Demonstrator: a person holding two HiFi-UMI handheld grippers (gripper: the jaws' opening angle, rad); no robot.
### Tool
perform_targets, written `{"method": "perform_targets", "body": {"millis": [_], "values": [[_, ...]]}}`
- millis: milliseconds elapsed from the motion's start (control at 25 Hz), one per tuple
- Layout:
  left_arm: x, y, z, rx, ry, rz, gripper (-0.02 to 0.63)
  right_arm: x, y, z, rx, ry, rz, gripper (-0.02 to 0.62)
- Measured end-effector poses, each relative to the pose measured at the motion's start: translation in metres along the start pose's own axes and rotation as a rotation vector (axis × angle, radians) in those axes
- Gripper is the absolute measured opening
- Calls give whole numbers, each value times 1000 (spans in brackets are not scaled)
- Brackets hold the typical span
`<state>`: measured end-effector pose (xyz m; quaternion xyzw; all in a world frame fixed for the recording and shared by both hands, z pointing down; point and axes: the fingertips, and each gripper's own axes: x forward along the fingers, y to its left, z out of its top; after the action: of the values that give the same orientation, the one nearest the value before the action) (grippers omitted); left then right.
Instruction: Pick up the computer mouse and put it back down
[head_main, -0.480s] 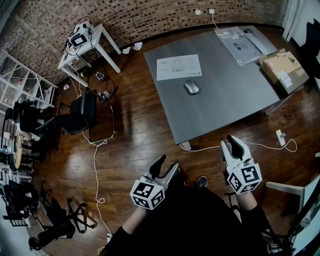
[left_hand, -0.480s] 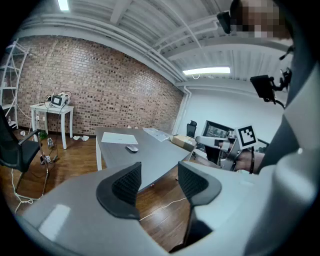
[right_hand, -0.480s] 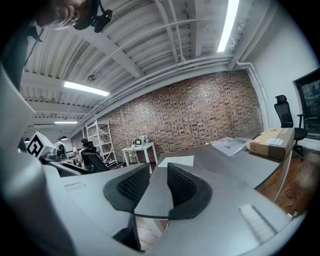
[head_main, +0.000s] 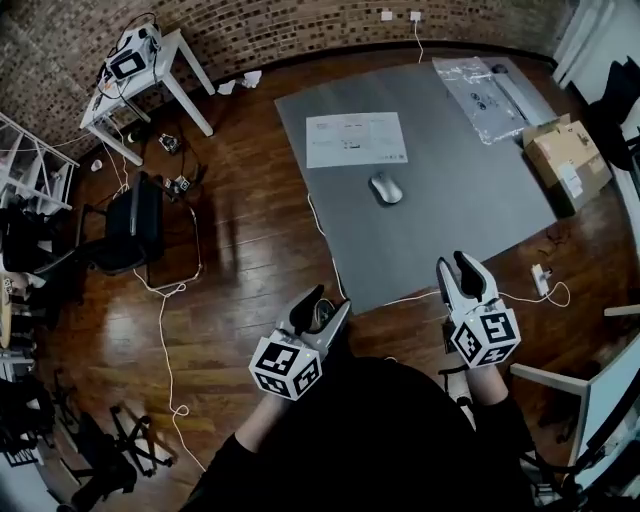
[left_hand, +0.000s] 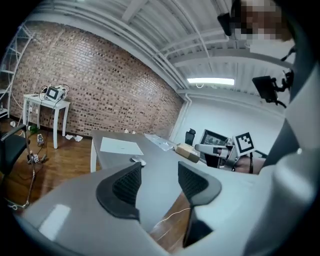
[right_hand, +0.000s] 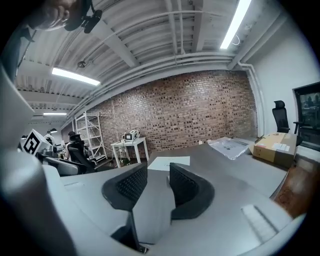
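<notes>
1. Left gripper (head_main: 325, 302) has its jaws spread with nothing in the gap. It's held in the air over the wood floor (head_main: 240, 300), by the near corner of the tabletop (head_main: 450, 170).
2. Right gripper (head_main: 455, 263) is parted too, with a slightly narrower gap and also empty. Its tips are about at the tabletop's near edge.
3. Computer mouse (head_main: 386, 188) is lying flat around the middle of the tabletop, well apart from both grippers, with nobody touching it.
4. Just past the mouse there's a white sheet of paper (head_main: 355, 138), near it but not touching.
5. Far right side of the tabletop has a clear plastic bag (head_main: 485, 88) and a cardboard box (head_main: 565, 150) at the edge.
6. Off to the left on the floor are a black chair (head_main: 130, 225), a small white table (head_main: 140, 75) by the brick wall, and a white cable (head_main: 165, 340) snaking around.
</notes>
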<state>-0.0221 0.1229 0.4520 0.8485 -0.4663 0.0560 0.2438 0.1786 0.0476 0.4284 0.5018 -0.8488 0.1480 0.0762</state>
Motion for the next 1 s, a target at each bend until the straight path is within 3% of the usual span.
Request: {"method": "perform_targets", "body": {"millis": [240, 360, 480, 640, 800, 1000], "values": [[35, 66, 48, 34, 11, -93, 216, 82, 12, 14, -30, 75, -60, 144], [51, 87, 58, 87, 39, -137, 216, 117, 9, 9, -43, 124, -88, 149], [63, 101, 70, 85, 42, -162, 216, 149, 2, -3, -64, 189, -98, 166], [77, 117, 81, 56, 34, -130, 216, 186, -18, -28, -107, 287, -90, 190], [80, 129, 87, 7, 19, -49, 216, 229, -36, -56, -145, 400, -54, 244], [79, 130, 82, -26, 32, 17, 216, 273, -59, -101, -144, 576, -29, 302]]}}
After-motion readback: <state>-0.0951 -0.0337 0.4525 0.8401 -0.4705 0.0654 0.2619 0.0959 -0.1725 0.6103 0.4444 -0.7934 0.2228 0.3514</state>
